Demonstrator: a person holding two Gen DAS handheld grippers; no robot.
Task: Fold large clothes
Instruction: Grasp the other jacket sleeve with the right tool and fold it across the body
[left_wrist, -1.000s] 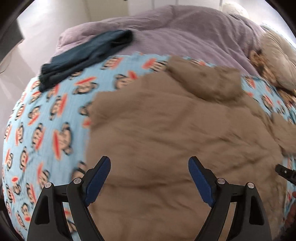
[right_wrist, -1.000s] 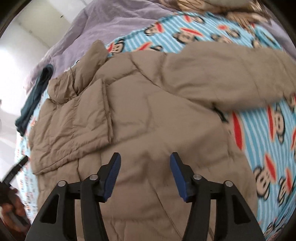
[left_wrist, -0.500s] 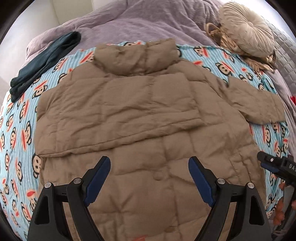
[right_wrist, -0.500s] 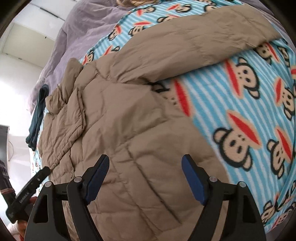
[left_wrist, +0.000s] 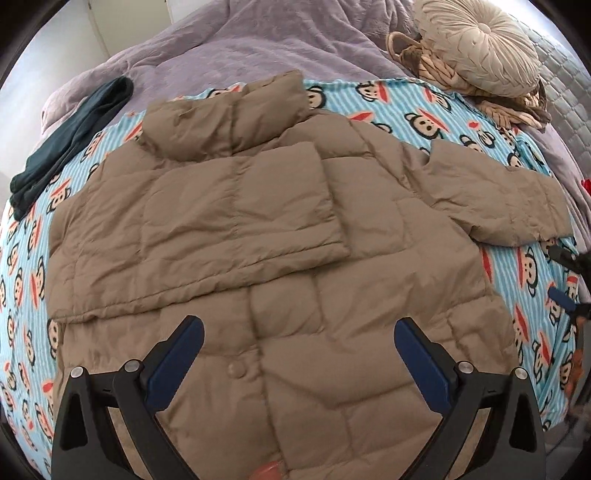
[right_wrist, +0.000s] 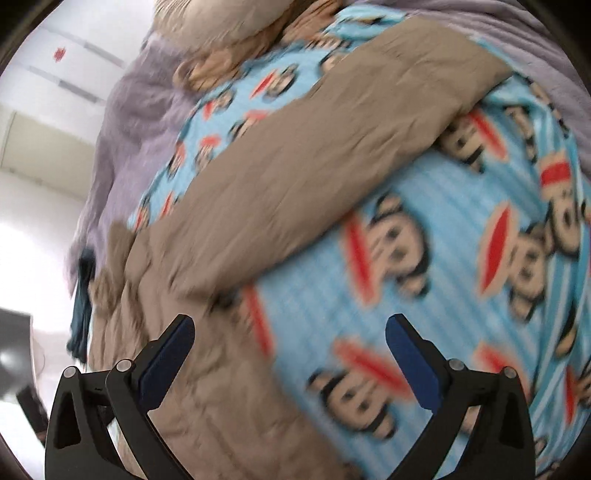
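While the tan puffer jacket (left_wrist: 280, 266) lay spread across the middle of the frame on the monkey-print blanket (left_wrist: 26, 266) covering the bed, only part of the folding looked done. One sleeve (left_wrist: 207, 229) was already laid across the chest, running from the left edge toward the centre. The other sleeve (left_wrist: 502, 199) lay stretched out to the right, well clear of the body, and the lower half had not been brought up. In the right wrist view that loose sleeve (right_wrist: 325, 147) crossed the upper middle of the frame, though the blur made its edges hard to judge.

The left gripper (left_wrist: 299, 350) hung over the jacket's lower front, its fingers (left_wrist: 177, 354) opening wide with nothing between them. The right gripper (right_wrist: 290, 350) hovered above the jacket's edge and the blanket (right_wrist: 424, 280), its fingers (right_wrist: 166, 354) likewise spreading and empty. Folding that sleeve in seemed the likely next step, followed by the bottom half.
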